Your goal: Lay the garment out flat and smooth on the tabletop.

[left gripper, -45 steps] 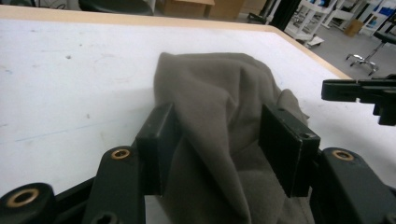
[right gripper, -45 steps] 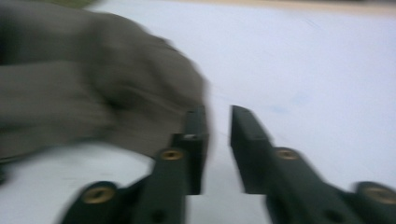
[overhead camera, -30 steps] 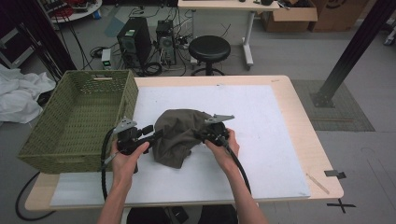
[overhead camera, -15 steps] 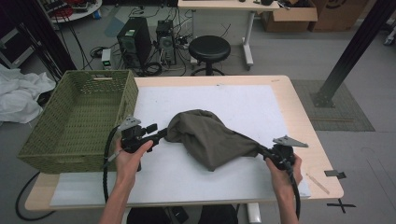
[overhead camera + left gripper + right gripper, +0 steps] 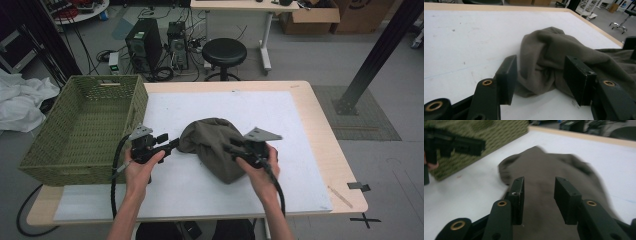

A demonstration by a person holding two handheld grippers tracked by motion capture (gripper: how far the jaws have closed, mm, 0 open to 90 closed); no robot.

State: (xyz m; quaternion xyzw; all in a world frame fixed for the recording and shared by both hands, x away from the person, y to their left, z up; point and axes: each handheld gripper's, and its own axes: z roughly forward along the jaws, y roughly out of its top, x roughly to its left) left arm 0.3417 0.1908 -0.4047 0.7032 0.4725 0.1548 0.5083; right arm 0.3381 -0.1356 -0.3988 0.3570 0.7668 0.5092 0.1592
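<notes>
Right claw point(image 5: 231, 149) has swung back over the bunched olive cloth point(image 5: 212, 145), jaws just opening — left claw point(image 5: 176, 144) spread.

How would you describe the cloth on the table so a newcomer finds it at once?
Start at the light wood table with the white sheet covering its top. Right of the green woven basket, near the sheet's middle, lies the cloth: a crumpled olive-brown heap. It is the one soft, dark thing on the white surface, between the two hand-held grippers.

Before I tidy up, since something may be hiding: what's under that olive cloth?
The olive cloth lies bunched on the white mat; only mat shows around its edges. Anything beneath the folds is covered.
</notes>
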